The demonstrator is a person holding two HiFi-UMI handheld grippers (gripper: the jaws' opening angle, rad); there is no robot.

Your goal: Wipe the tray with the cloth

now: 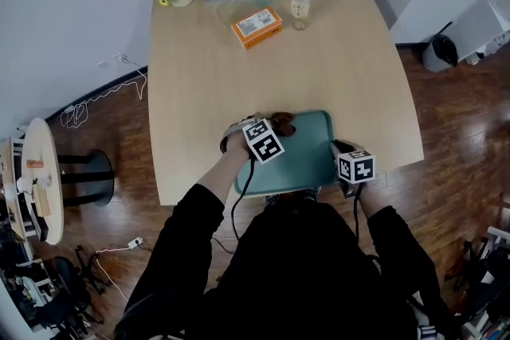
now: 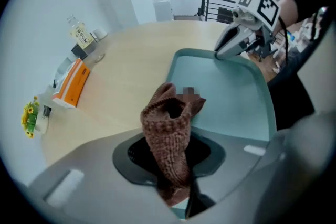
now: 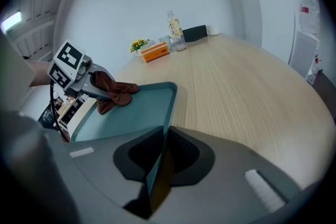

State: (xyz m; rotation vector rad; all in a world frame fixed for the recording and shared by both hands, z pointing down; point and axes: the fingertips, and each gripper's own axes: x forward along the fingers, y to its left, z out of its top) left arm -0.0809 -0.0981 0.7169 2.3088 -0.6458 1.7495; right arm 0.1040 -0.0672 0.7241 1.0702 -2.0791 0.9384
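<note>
Head view | left gripper [image 1: 271, 130] steeply down, clamping cloth [image 1: 284, 123] | right gripper [image 1: 338, 148] angled, pinching tray [image 1: 307, 141] rim

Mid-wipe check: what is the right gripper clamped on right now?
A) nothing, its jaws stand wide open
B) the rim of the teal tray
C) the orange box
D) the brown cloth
B. In the right gripper view, the right gripper has its jaws shut on the edge of the tray. The brown cloth is pinched in the left gripper.
</note>
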